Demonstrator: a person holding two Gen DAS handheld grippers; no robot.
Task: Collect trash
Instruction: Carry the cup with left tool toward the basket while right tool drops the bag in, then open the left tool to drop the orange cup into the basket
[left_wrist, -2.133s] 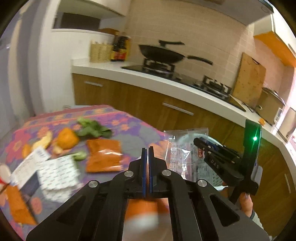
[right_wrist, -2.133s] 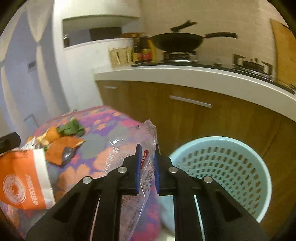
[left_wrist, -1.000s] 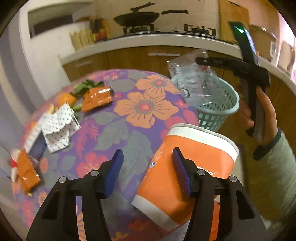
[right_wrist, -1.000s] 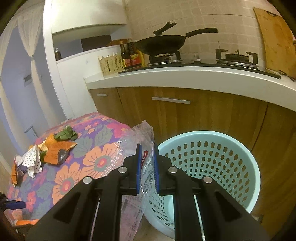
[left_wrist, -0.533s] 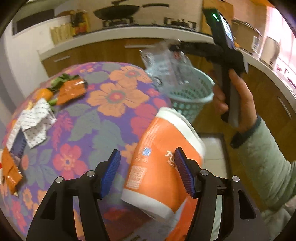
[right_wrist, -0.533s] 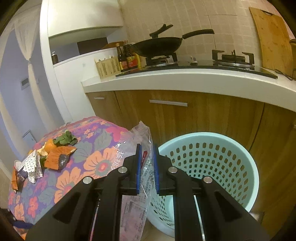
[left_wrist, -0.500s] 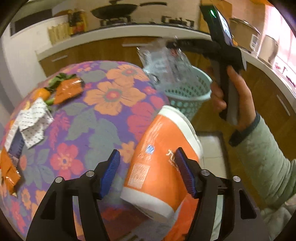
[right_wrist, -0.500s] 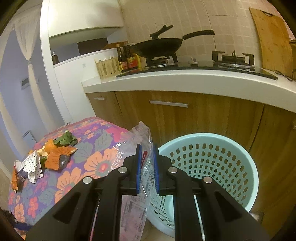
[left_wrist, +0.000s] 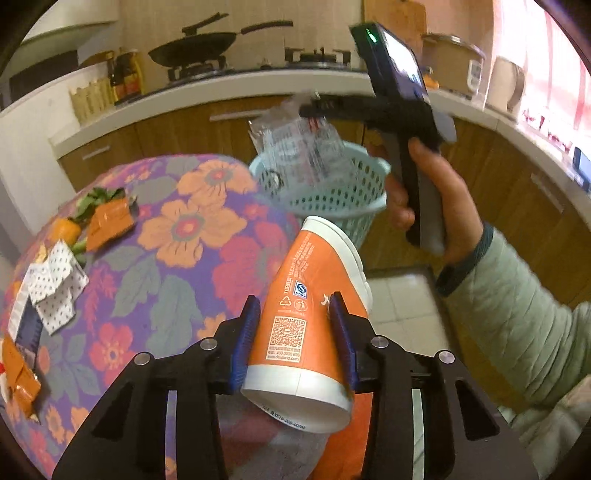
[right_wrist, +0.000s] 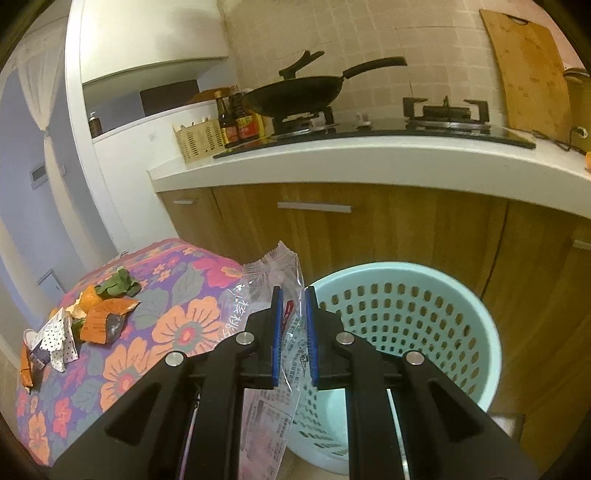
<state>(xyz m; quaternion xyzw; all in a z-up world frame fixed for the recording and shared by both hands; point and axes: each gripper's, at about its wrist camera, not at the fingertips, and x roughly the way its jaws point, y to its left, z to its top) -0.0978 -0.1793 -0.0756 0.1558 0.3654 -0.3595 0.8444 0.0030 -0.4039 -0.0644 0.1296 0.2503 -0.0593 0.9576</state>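
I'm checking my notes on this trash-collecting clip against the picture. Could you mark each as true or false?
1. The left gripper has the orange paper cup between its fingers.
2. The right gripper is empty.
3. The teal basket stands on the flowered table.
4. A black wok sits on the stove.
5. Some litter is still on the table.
1. True: the left gripper has just been closing and its pads sit against the orange paper cup.
2. False: the right gripper is shut on a clear plastic bag.
3. False: the teal basket stands on the floor beside the flowered table.
4. True: the black wok sits on a burner.
5. True: an orange wrapper and dotted paper lie there.
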